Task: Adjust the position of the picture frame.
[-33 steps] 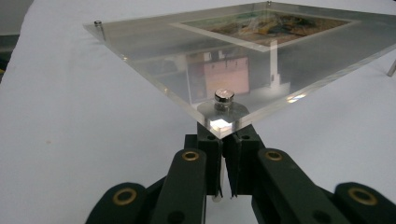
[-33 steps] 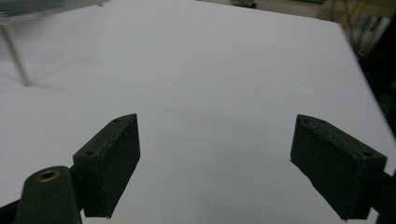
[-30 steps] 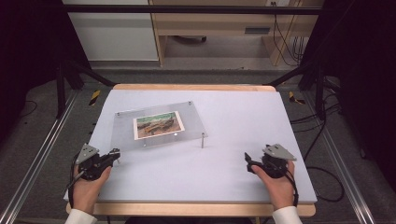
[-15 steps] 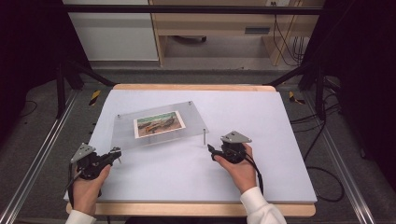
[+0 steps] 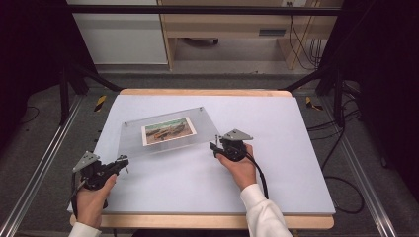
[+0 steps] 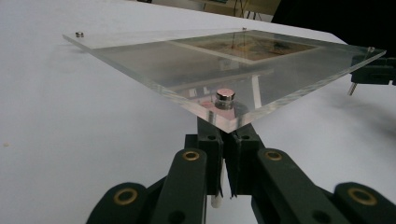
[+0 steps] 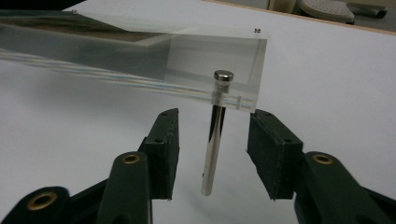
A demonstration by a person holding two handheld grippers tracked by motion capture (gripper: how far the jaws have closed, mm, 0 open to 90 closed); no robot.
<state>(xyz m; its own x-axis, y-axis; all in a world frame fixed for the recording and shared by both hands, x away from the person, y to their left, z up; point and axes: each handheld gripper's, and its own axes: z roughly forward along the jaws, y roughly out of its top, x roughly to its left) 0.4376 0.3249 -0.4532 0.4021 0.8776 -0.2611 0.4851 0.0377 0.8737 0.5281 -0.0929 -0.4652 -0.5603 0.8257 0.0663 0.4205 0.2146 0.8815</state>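
A clear acrylic panel (image 5: 132,142) holding a landscape photo (image 5: 167,131) stands raised on thin metal legs on the white table (image 5: 281,163). My left gripper (image 5: 122,163) is at the panel's near-left corner. In the left gripper view, this gripper (image 6: 229,140) is shut on the leg under the corner's screw cap (image 6: 225,96). My right gripper (image 5: 214,146) is at the near-right corner. In the right gripper view it (image 7: 212,135) is open, its jaws standing on either side of the metal leg (image 7: 211,154) without touching it.
The table has a wooden rim (image 5: 207,221). Metal rails (image 5: 34,182) run along both sides, and cables (image 5: 346,148) lie on the floor at the right. A wooden shelf unit (image 5: 222,29) stands beyond the far edge. White surface lies open to the right of the panel.
My right gripper has moved left and away from the table's near-right area to the panel's near-right corner leg. The left gripper and panel have hardly moved.
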